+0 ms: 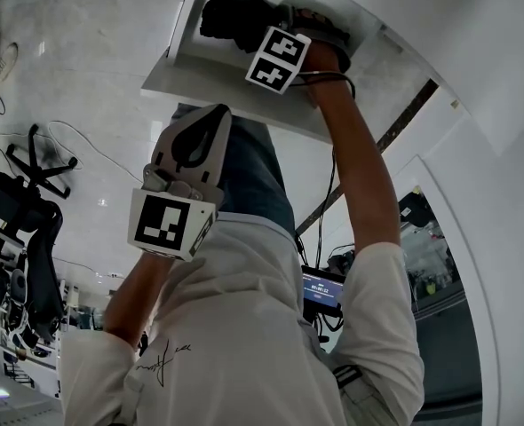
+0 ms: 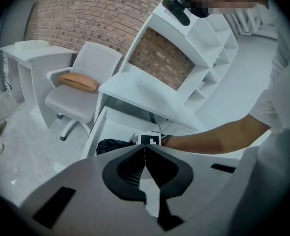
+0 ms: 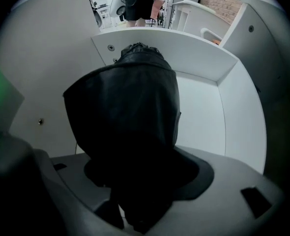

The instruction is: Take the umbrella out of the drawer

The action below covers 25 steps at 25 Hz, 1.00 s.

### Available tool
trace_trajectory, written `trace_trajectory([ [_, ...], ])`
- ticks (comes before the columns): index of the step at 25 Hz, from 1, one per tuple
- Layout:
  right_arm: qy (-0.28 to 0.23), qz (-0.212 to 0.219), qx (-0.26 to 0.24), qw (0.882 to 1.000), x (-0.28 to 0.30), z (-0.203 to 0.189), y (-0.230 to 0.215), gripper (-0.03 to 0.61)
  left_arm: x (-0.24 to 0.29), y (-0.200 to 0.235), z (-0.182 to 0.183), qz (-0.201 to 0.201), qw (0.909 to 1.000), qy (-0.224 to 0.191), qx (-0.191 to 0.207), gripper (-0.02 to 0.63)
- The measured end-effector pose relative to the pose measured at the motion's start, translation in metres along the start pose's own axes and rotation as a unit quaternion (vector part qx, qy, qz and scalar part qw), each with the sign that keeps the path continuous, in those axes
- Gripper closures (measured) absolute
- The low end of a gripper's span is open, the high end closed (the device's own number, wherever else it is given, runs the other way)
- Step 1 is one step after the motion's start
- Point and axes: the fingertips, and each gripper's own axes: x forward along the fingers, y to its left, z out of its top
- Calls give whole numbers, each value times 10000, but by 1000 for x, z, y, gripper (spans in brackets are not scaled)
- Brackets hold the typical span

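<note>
Open white rectangular drawer [image 3: 238, 122], pulled out from beneath a white flat-topped desk [image 2: 135, 90]. A black folded fabric umbrella [image 3: 130, 112] occupies the drawer's left side, reaching toward its far wall. The desk stands on a pale grey floor [image 2: 27, 141] beside a white swivel chair [image 2: 101, 58] carrying an orange cushion [image 2: 78, 81].

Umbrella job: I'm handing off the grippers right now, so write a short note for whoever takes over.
Right gripper: shut on the black umbrella, inside the open drawer.
Left gripper: shut, empty, held back outside the drawer.
Done: drawer open, umbrella gripped.
To do: lift the umbrella clear of the drawer.
</note>
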Motion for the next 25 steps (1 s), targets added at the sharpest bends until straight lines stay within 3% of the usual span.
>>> trace_trajectory([
  [11, -25, 263, -53, 9996, 1, 1, 1, 318, 4, 0, -5, -7, 9999, 12, -100, 597],
  [25, -94, 221, 64, 9997, 0, 1, 5, 344, -3, 3, 4, 70, 9996, -223, -163, 597],
])
